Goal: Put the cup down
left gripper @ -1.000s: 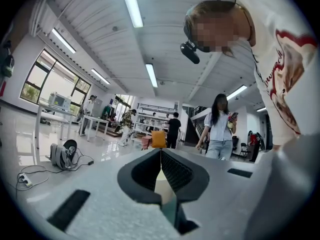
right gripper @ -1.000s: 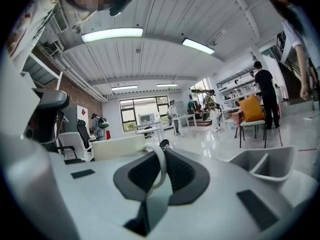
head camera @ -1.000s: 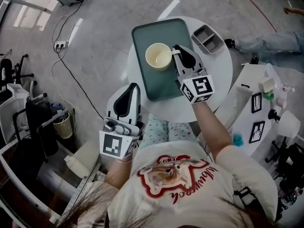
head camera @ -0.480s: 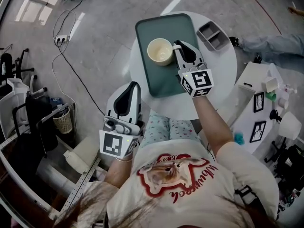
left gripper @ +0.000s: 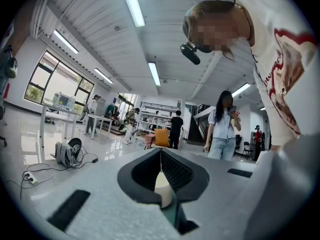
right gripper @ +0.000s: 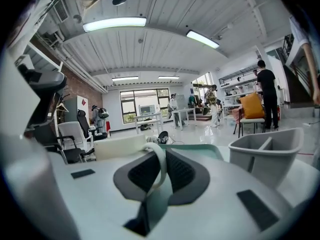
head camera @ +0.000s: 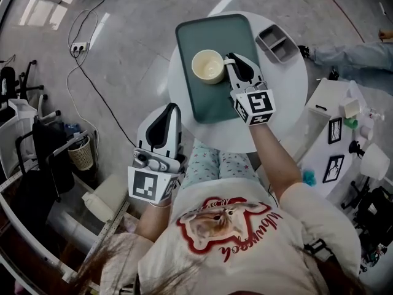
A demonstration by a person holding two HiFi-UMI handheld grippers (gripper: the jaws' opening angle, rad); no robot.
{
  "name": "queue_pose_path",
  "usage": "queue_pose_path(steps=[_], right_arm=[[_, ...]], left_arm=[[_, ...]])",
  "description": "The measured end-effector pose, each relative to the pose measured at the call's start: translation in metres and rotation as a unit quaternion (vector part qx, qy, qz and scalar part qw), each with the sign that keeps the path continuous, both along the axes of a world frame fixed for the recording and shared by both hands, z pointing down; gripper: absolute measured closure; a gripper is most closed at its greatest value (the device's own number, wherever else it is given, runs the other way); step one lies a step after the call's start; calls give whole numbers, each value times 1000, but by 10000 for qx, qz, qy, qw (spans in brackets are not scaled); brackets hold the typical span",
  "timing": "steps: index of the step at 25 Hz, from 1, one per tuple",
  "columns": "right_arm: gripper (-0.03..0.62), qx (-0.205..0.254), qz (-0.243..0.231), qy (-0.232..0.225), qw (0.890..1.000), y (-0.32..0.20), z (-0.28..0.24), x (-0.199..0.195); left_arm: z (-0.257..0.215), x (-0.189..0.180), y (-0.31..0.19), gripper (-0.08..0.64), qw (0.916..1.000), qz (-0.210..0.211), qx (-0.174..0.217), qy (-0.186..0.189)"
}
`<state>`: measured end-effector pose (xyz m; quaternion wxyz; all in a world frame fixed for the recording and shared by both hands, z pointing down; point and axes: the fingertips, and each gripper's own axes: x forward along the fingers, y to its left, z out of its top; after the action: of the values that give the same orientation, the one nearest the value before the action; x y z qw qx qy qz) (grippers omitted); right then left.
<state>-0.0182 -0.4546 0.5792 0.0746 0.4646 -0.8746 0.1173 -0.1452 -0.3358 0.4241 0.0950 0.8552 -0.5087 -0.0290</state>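
**Q:** Right gripper (head camera: pixel 231 60) first: what does it hold?

**A:** Its jaws are clenched on the cup's handle (right gripper: pixel 161 166). In the right gripper view the pale loop stands pinched between the two dark pads, with the cup (right gripper: pixel 120 146) itself just off to the left.

**Q:** And where is the cup?

**A:** From the head view, the cup (head camera: pixel 207 66) is over the far half of the green tray (head camera: pixel 215 103), nearer its left edge, mouth up. I cannot tell whether its base touches the tray or hangs just above it (the steep angle hides any gap).

**Q:** What carries the tray?

**A:** A round white table (head camera: pixel 276 103). The tray runs from the far edge toward the near edge. A grey divided bin (head camera: pixel 277 42) sits by the table's far right edge, just beside the tray's far right corner.

**Q:** And the left gripper?

**A:** The left gripper (head camera: pixel 173 107) is held off the table, beyond its near left edge, tips pointing toward it. In its own view the jaws meet at the tips with nothing gripped between them.
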Motion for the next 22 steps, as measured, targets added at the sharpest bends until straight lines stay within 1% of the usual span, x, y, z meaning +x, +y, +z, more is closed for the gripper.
queue_pose_path(steps=[6,10,14,22], right_arm=[[541,-63,-17,23,10000,5,5,1],[541,-168,-44,28,9998,8,7,2],[541,-328,-24,75,9994,9,12,3],[541,-509,3,207,9985,15,19,5]], left_arm=[[0,1,-1,545,10000,-3,5,21],[-1,1,0,545,10000,35,69,-61],[-5,3,0,545,10000,28,51,9],[-12,2,-1,545,9999,13,159,-14]])
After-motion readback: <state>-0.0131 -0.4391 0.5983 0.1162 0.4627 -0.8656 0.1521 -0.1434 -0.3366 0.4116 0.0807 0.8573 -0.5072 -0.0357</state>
